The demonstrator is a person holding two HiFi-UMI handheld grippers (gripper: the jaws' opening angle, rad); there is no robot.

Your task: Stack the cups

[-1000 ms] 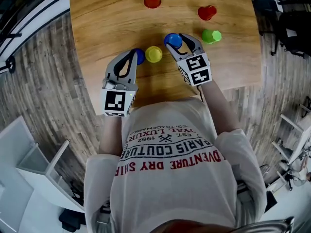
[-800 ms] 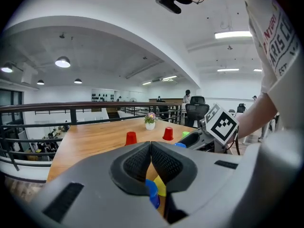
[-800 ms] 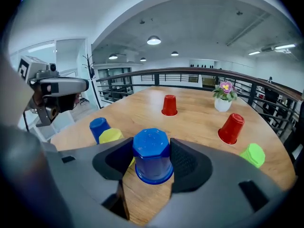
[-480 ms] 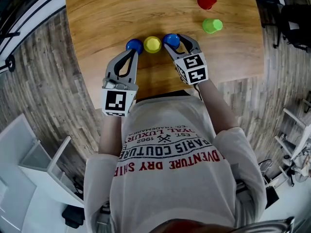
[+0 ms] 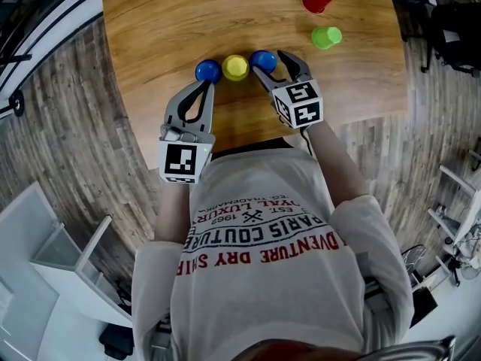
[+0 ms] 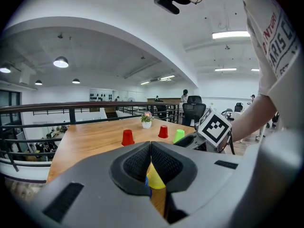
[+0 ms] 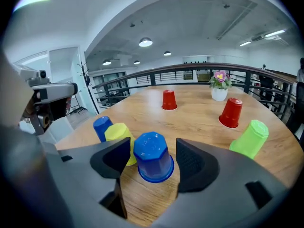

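The right gripper (image 5: 269, 61) is opening its jaws, with the upside-down blue cup (image 7: 152, 158) standing free between them on the table (image 5: 165, 21), just right of the yellow cup (image 5: 235, 67); the left gripper (image 6: 150, 145) is closed and empty, so I judge that next one cup must be lifted squarely over its neighbour.

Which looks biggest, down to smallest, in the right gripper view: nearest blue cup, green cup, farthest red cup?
1. nearest blue cup, closest to the camera
2. green cup
3. farthest red cup
Nearness likely makes the difference; their true sizes may be alike.
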